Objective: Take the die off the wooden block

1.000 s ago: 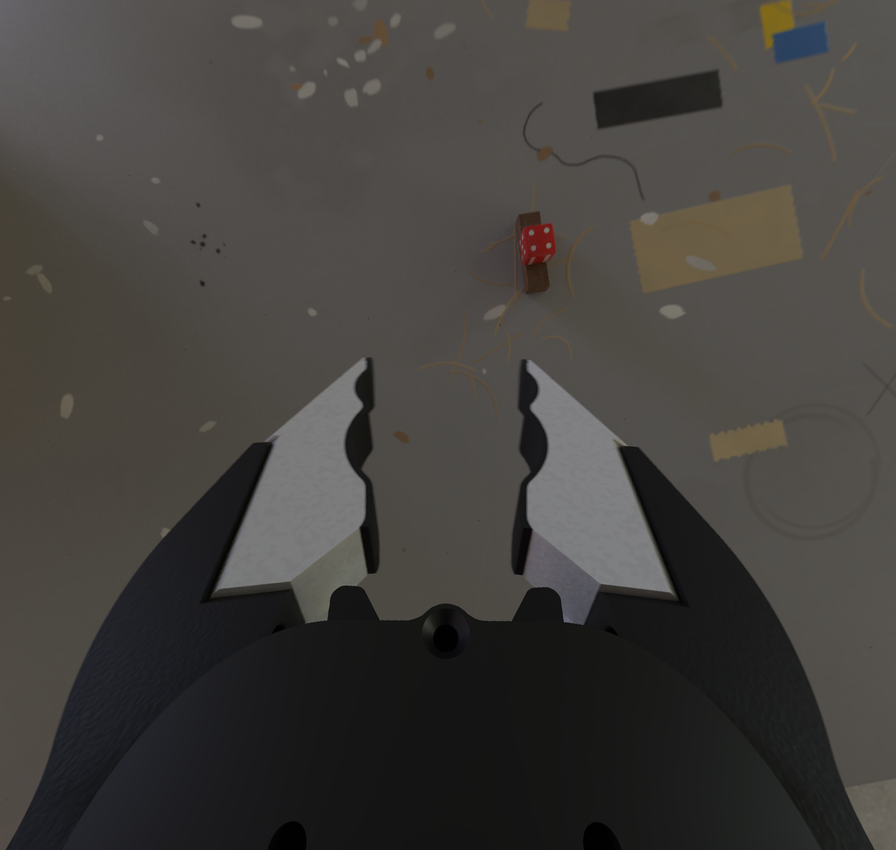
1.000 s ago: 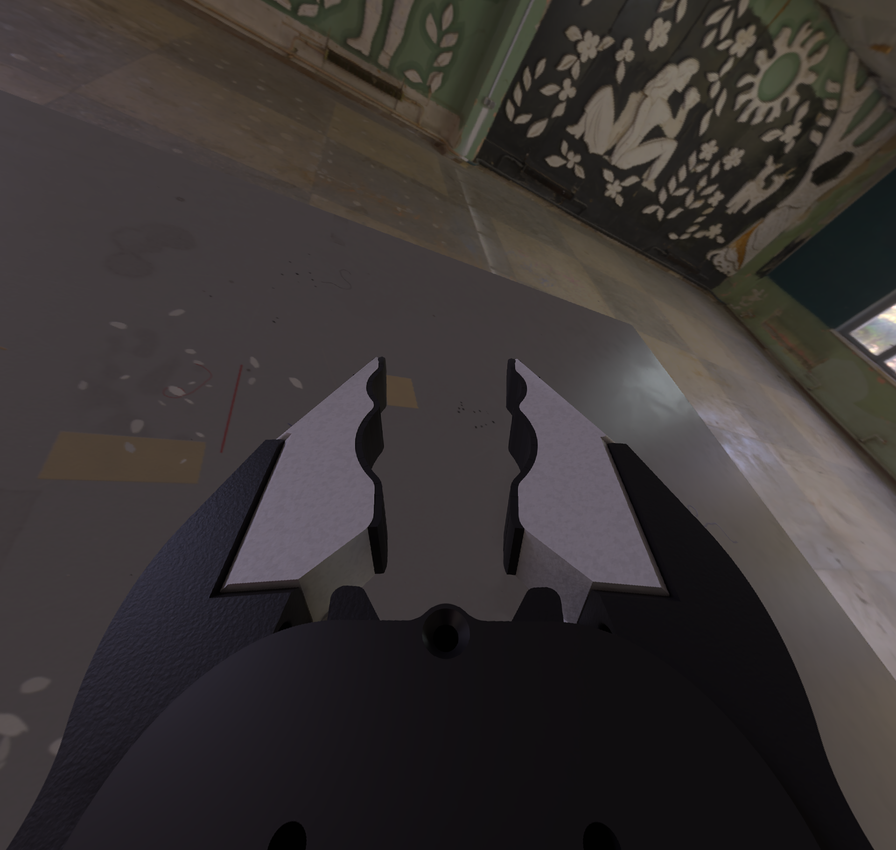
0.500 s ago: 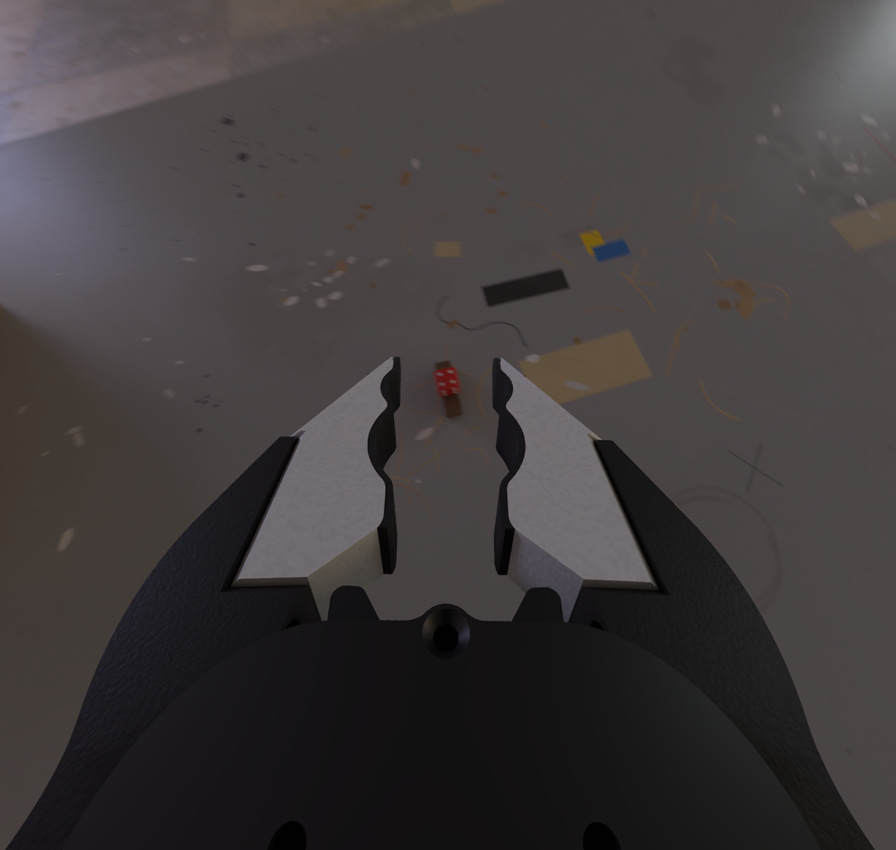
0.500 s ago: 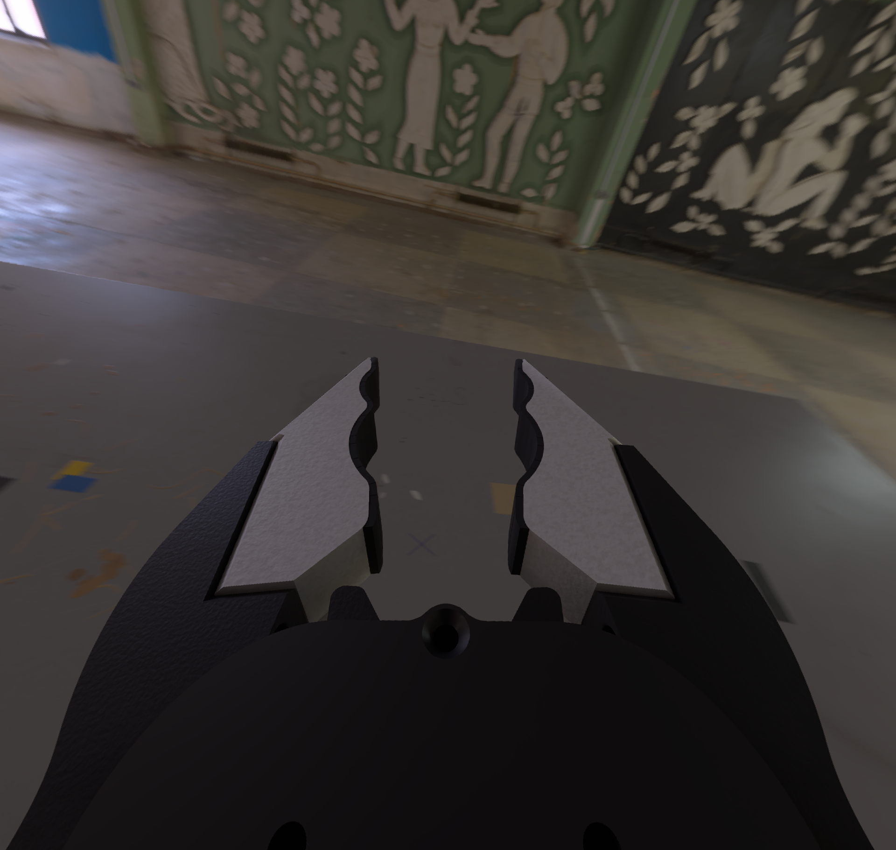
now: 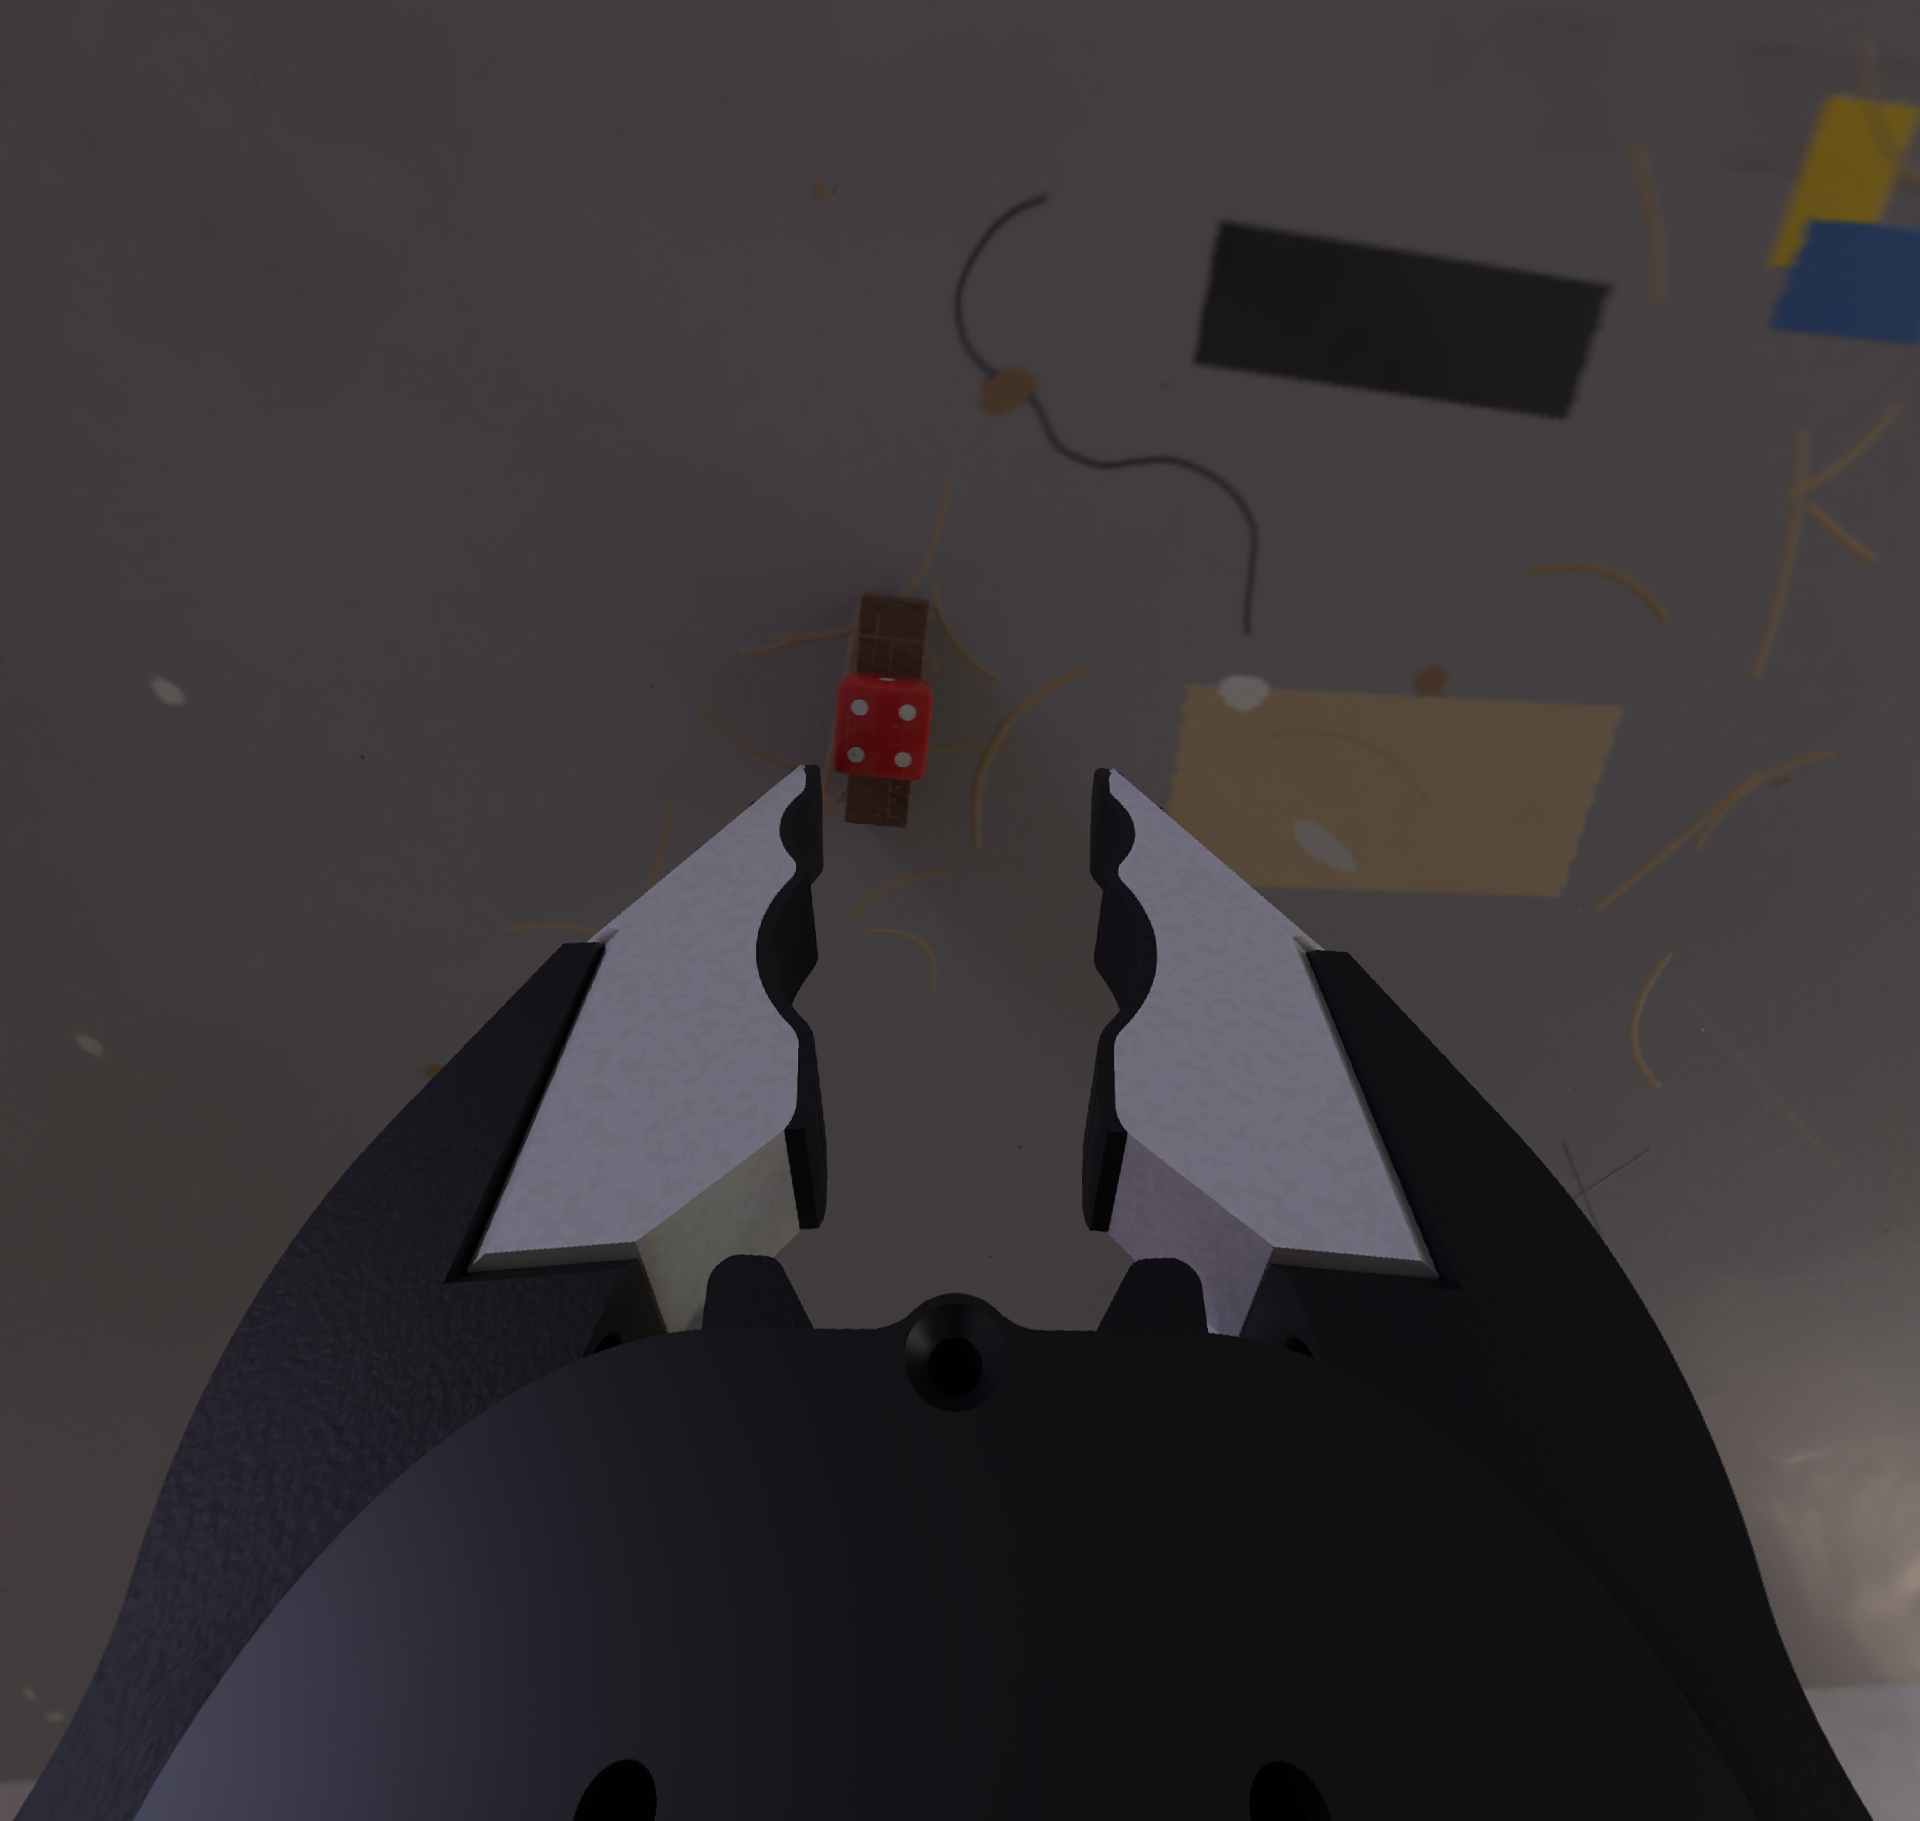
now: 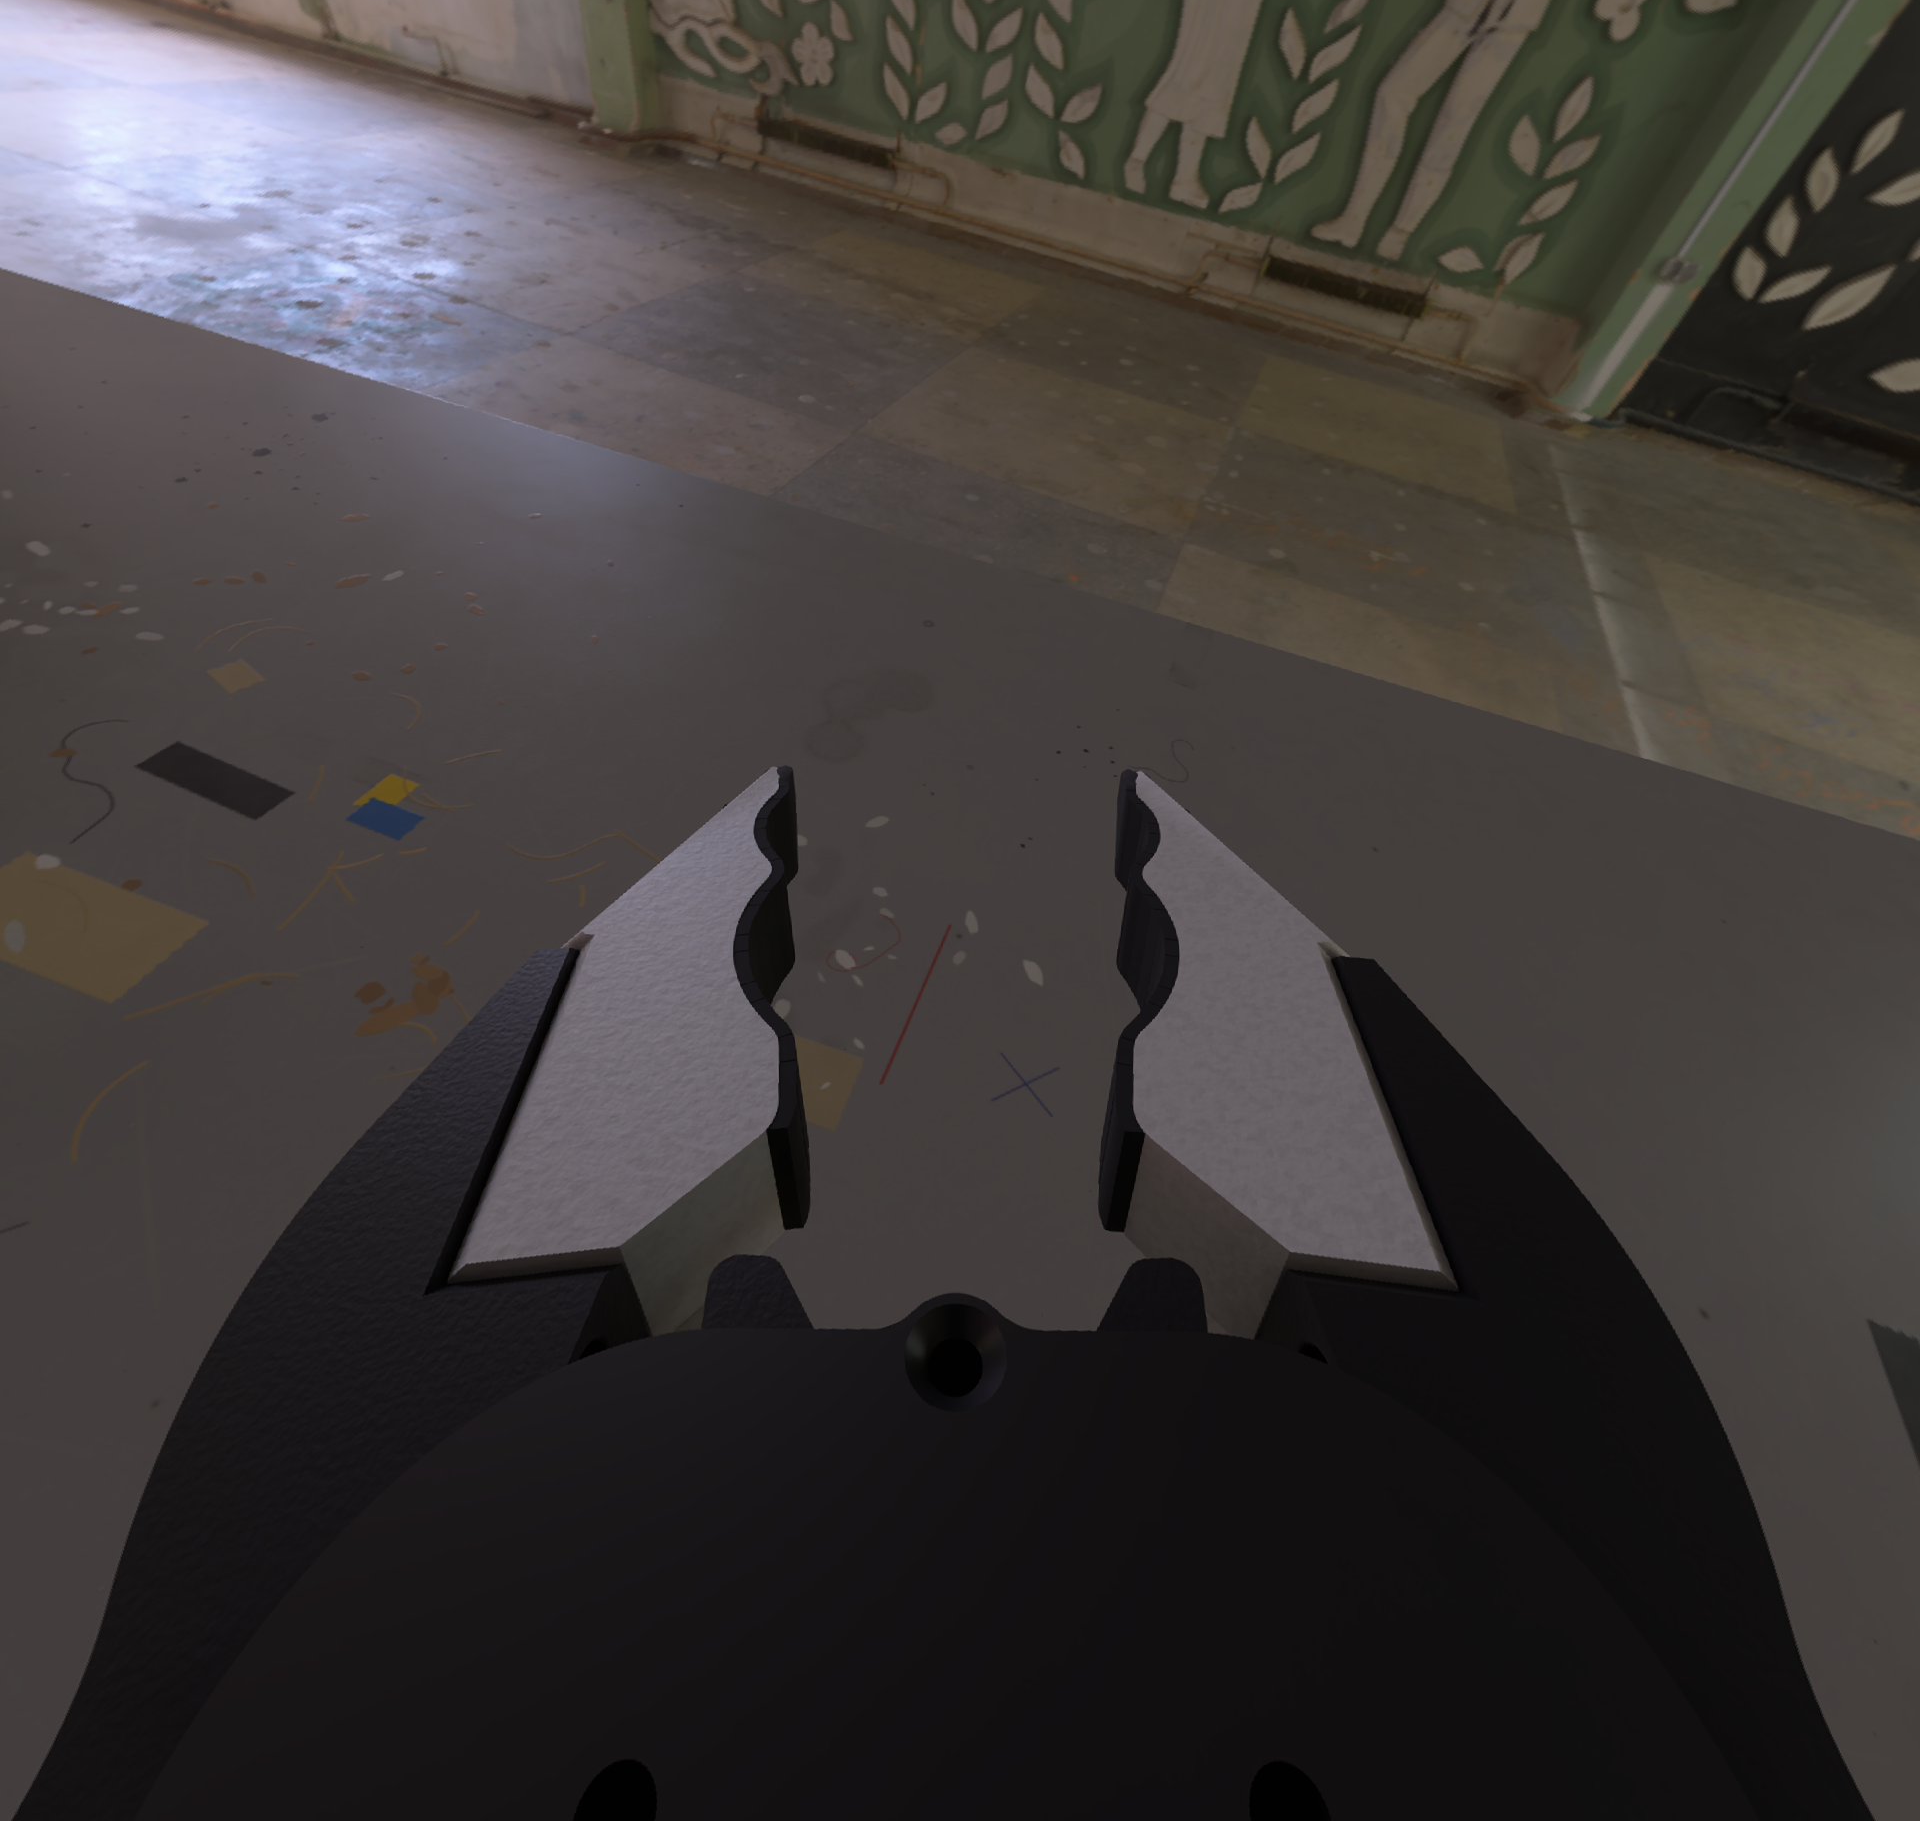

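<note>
In the left wrist view a small red die (image 5: 882, 727) with white pips sits on top of a narrow brown wooden block (image 5: 886, 628) on the grey table. My left gripper (image 5: 951, 784) is open and empty, looking down on them; the die is just beyond the left fingertip (image 5: 800, 805), a little left of the gap. My right gripper (image 6: 954, 784) is open and empty over another part of the table. The die and block do not show in the right wrist view.
Flat marks lie on the table: a black rectangle (image 5: 1397, 317), a tan patch (image 5: 1392, 795), yellow and blue patches (image 5: 1855, 233), a thin dark squiggle (image 5: 1132, 462). The table's far edge (image 6: 935, 566) meets a tiled floor and a green patterned wall (image 6: 1247, 57).
The left gripper has tilted down and come closer over the die, which now looks larger; its jaws have widened. The right gripper has swung so its view shows more table at the left.
</note>
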You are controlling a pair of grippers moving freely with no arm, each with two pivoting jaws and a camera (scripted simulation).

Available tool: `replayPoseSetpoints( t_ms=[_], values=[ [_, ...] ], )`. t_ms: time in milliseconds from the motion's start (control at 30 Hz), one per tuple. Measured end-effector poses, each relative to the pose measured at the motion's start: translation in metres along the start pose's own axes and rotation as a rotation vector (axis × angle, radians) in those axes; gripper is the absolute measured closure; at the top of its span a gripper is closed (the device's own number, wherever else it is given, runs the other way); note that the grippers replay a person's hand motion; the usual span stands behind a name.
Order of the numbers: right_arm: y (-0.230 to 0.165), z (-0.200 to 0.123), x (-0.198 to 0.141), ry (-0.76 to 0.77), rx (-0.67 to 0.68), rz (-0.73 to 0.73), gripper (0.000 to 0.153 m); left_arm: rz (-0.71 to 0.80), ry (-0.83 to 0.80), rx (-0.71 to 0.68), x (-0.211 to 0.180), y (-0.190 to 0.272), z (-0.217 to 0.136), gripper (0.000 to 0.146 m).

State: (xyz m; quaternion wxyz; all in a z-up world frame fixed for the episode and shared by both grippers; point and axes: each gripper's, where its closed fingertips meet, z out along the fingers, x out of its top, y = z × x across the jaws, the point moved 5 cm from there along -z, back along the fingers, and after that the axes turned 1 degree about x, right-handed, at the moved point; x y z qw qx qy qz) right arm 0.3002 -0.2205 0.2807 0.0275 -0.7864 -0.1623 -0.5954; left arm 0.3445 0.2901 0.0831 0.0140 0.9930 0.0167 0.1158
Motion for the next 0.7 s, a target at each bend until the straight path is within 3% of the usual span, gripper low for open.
replayPoseSetpoints(
  t_ms=[133,233,333,500,700],
  values=[
    [-0.004,0.003,0.000,-0.007,0.023,-0.033,0.091,-0.010,-0.083,-0.004,0.001,-0.005,0.014,0.094],
    [-0.007,0.004,0.000,-0.020,0.026,-0.066,0.091,0.065,-0.112,-0.020,0.002,-0.007,0.015,0.124],
    [-0.010,0.005,0.000,-0.026,0.032,-0.091,0.091,0.101,-0.103,-0.003,0.004,-0.012,0.014,0.126],
    [-0.015,0.008,-0.001,-0.034,0.045,-0.112,0.091,0.134,0.040,-0.034,0.007,-0.015,-0.005,0.127],
    [-0.032,0.017,-0.001,-0.043,0.100,-0.136,0.091,0.223,0.296,-0.160,0.002,0.011,-0.066,0.127]
  ],
)
